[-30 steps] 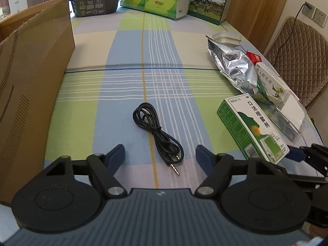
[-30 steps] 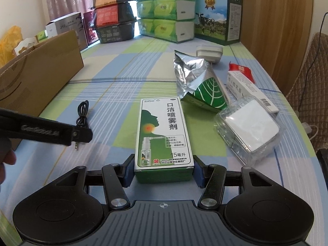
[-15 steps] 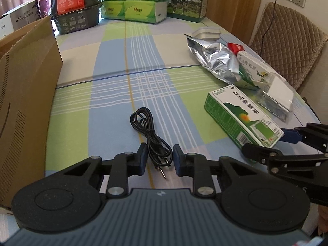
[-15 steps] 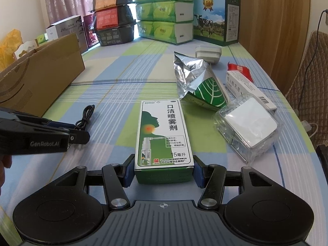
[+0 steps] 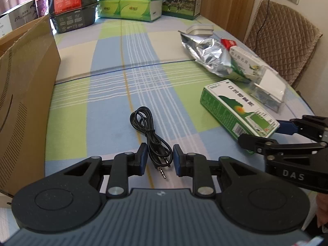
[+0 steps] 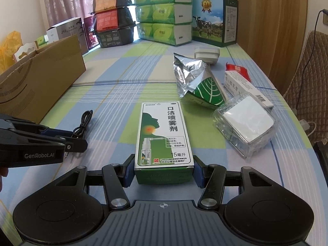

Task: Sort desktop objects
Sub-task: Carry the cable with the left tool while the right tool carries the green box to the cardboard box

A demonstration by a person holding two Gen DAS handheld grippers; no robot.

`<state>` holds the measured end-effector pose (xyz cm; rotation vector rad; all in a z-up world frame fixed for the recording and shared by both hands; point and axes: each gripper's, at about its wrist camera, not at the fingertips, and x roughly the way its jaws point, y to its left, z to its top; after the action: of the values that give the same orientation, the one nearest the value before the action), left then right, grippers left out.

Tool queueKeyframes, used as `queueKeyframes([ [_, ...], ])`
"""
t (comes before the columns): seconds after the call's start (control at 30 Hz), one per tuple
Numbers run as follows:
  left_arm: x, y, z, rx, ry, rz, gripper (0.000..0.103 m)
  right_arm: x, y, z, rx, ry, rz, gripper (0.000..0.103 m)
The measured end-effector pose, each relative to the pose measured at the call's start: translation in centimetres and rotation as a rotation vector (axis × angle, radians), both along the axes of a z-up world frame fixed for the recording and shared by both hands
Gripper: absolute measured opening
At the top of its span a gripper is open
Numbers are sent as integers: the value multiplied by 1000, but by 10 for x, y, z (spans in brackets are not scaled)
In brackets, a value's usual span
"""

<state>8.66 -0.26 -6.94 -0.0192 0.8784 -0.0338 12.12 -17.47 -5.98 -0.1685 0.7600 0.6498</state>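
My left gripper [image 5: 159,158] straddles the plug end of the black audio cable [image 5: 150,135], pads apart and not yet pinching, low on the bench [image 5: 86,106] to catch the thin cord. My right gripper [image 6: 163,172] is clenched on the near end of the green spray box [image 6: 164,135], which lies flat right of the cable. Beyond the box: foil pouch [image 6: 192,80], clear packet [image 6: 246,123]. Left of the cable, a cardboard carton [image 5: 22,94], probably the sorting bin; nothing blocks the way.

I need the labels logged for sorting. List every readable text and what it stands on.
"口洁喷雾剂", "15毫升", "白云山": green spray box.
"GenRobot.AI": left gripper.
"DAS": right gripper body.
"J10": grey carton.
"36": badge on cow carton.
Fine print on the spray box, white tube box and tissue packs: too small.
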Motion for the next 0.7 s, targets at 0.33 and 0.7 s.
queueKeyframes([
  [0.33, -4, -3, 13, -11, -9, -15, 21, -1, -4, 4, 14, -4, -16, 52],
  [0.7, -12, -5, 35, -11, -29, -15, 21, -16, -10, 25, 26, -26, -33, 52],
])
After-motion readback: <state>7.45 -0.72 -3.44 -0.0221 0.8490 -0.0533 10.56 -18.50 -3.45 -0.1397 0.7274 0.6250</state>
